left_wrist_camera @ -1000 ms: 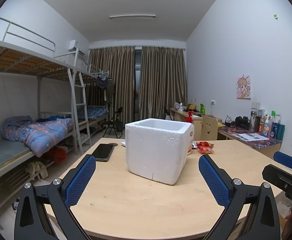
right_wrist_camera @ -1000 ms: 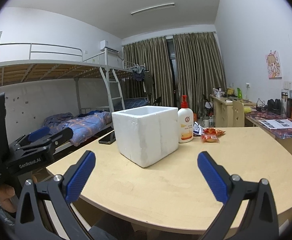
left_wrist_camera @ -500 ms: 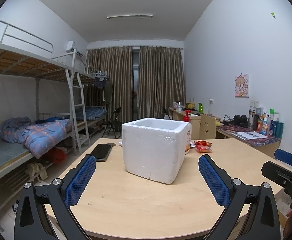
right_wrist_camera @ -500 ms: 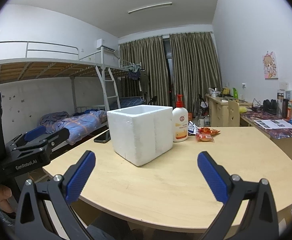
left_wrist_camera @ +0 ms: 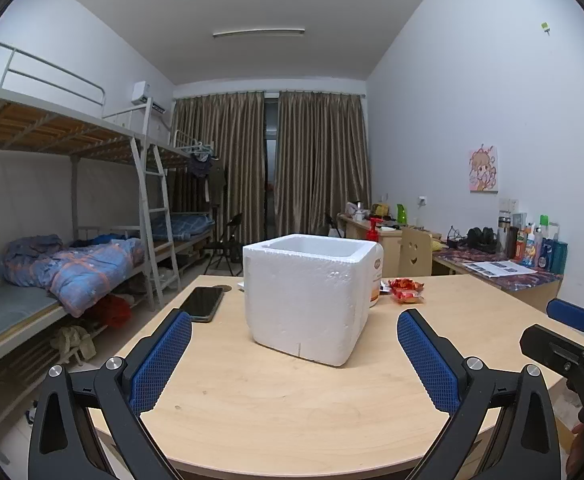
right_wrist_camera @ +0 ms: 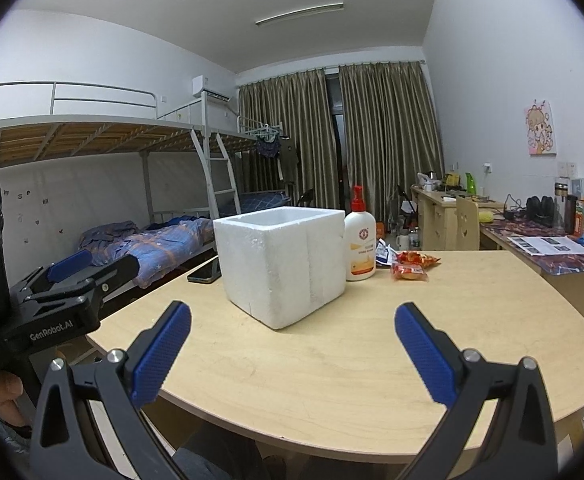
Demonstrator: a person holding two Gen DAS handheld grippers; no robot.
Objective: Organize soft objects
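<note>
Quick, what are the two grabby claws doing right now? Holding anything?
Left gripper: open, holding nothing, above the table.
Right gripper: open, holding nothing, facing the foam box.

The left gripper (left_wrist_camera: pixel 294 354) has black arms and blue textured pads (left_wrist_camera: pixel 160 362). Silver screws sit on it. The right gripper (right_wrist_camera: pixel 292 354) looks the same.

Bare table (left_wrist_camera: pixel 276 404) lies before the foam box (left_wrist_camera: pixel 308 300); phone (left_wrist_camera: pixel 203 303), bottle (right_wrist_camera: pixel 359 240), snack packets (right_wrist_camera: pixel 410 266) crowd behind.
</note>
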